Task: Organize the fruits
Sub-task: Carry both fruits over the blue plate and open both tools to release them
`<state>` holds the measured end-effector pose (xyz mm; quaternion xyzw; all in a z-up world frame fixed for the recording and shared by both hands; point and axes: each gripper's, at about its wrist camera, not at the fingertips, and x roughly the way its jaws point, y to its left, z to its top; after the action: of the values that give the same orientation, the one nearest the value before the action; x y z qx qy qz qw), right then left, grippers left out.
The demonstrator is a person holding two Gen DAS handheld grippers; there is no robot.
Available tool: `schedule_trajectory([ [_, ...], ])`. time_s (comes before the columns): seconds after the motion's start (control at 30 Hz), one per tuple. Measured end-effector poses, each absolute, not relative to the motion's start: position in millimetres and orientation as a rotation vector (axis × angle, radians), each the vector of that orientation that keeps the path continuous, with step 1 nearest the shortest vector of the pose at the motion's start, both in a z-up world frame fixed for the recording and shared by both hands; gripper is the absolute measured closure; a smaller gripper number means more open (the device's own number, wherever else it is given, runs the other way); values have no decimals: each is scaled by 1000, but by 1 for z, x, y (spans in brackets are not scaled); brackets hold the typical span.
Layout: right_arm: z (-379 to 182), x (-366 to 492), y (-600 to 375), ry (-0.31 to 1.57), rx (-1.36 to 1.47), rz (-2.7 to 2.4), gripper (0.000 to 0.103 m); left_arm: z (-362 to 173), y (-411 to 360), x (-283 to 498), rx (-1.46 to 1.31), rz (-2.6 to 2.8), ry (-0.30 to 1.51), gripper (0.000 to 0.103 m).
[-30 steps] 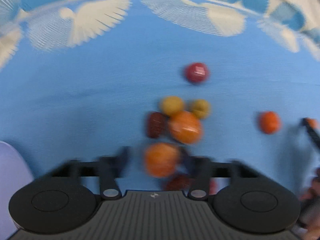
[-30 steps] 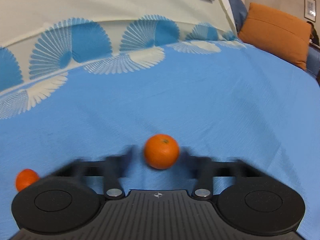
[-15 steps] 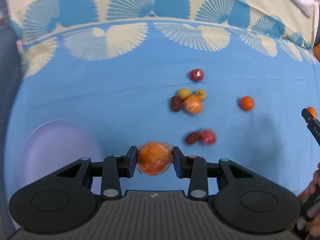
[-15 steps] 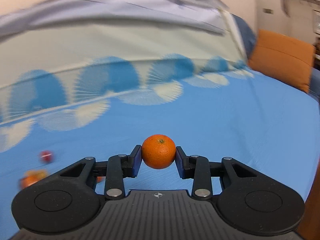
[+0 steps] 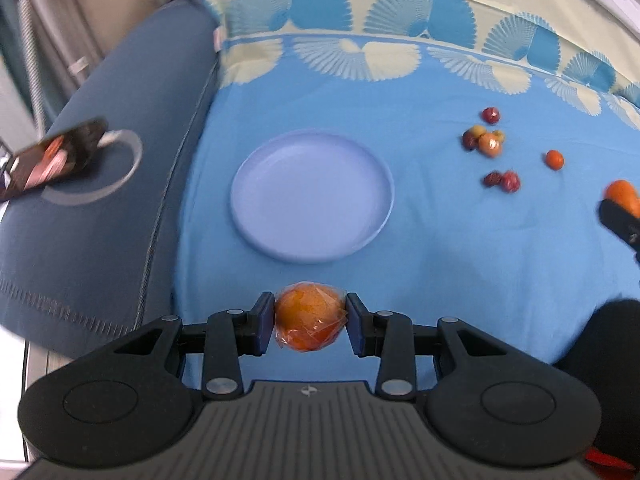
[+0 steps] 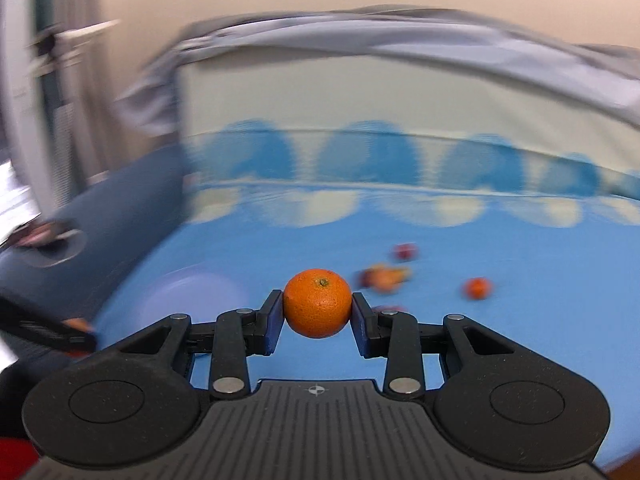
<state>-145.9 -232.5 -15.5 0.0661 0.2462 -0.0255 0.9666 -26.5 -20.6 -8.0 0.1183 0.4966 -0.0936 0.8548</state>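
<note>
1. Left gripper [image 5: 310,323]: your jaws clamp a wrapped orange fruit [image 5: 310,322], raised just short of the plate [image 5: 312,196].
2. Right gripper [image 6: 318,309]: your jaws clamp an orange [image 6: 317,303] above the blue sheet [image 6: 500,280].

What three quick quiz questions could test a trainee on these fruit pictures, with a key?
1. True or false: the plate already holds fruit.
2. What covers the fruit in the left gripper?
3. The right gripper grips: A) red fruit B) orange C) nothing.

Key
1. False, it is bare.
2. Clear plastic wrap round the wrapped orange fruit.
3. B.
</note>
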Motion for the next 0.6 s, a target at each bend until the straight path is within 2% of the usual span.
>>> schedule_trajectory([
  [0.17, -11, -155, -175, 545, 73, 85, 66, -14, 10, -46, 166, -200, 1079, 62],
  [0.3, -10, -165, -142, 567, 12, 124, 66, -8, 25, -51, 128, -200, 1041, 62],
  [0.6, -10, -168, -127, 596, -30, 116, 66, -1, 39, -57, 85, -215, 1000, 62],
])
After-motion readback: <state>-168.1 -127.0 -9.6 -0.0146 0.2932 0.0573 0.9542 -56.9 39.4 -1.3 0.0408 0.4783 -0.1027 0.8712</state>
